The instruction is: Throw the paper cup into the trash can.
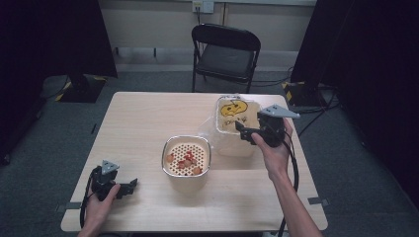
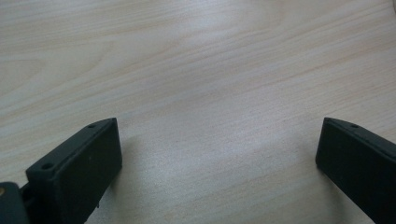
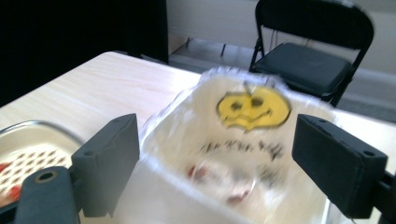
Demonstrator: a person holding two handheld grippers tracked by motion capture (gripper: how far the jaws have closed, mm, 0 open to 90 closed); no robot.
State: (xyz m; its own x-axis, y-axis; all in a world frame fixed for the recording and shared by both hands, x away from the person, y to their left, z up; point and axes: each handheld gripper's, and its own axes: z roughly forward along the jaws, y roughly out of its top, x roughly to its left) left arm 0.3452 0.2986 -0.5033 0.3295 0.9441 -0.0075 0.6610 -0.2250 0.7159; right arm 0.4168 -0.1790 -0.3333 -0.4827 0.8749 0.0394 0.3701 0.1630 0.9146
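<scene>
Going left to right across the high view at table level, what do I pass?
Left gripper → perforated container with red pieces → container lined with a smiley-print plastic bag → right gripper, jaws open at the bag.

The table is light wood with thin lines, the basket is cream with little holes and red bits inside, the see-through bag has a yellow smiley face, and the chair is black.

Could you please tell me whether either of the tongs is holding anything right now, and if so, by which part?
Nothing is held. The left tongs are open over bare wooden table; the right tongs are open before the yellow-faced clear plastic bag.
</scene>
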